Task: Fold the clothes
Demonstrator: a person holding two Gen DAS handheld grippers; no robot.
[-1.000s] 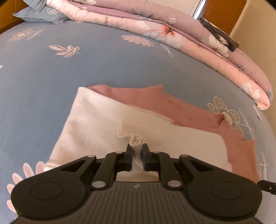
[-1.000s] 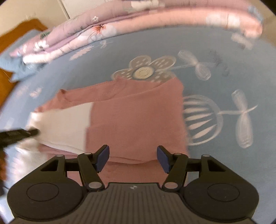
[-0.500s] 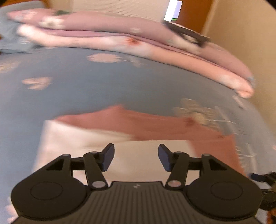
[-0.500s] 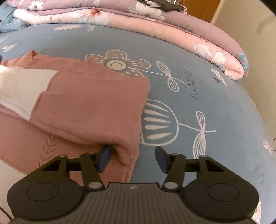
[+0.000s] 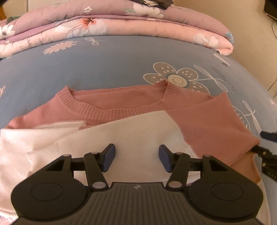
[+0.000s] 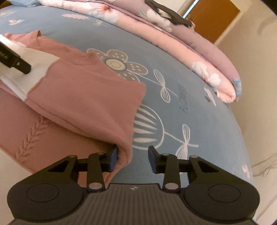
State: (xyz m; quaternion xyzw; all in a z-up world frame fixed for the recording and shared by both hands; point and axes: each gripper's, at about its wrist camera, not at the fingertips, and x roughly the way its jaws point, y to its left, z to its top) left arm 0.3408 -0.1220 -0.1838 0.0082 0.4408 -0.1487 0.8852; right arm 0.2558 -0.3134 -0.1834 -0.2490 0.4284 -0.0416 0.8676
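Note:
A pink knit sweater point(image 5: 204, 121) with white sleeves lies flat on the bed, neckline away from me. One white sleeve point(image 5: 135, 131) is folded across its chest. My left gripper point(image 5: 136, 154) hovers open just above that sleeve, nothing between its fingers. In the right wrist view the sweater point(image 6: 86, 97) has its right side folded over. My right gripper point(image 6: 133, 155) sits low at that folded edge, jaws closing. The fold's tip lies between them against the left pad, while the right pad stands clear over the sheet. One left gripper finger point(image 6: 15, 62) shows at the far left.
The blue floral bed sheet point(image 5: 103, 65) stretches around the sweater. A folded pink and lilac quilt point(image 5: 121, 26) runs along the far side with a dark garment point(image 6: 169, 15) on top. A beige wall and a wooden door point(image 6: 213, 19) stand behind.
The left gripper let go of the white cuff, opened, and slid right over the sleeve. The right gripper came down to the folded right edge, rolled, and its jaws narrowed.

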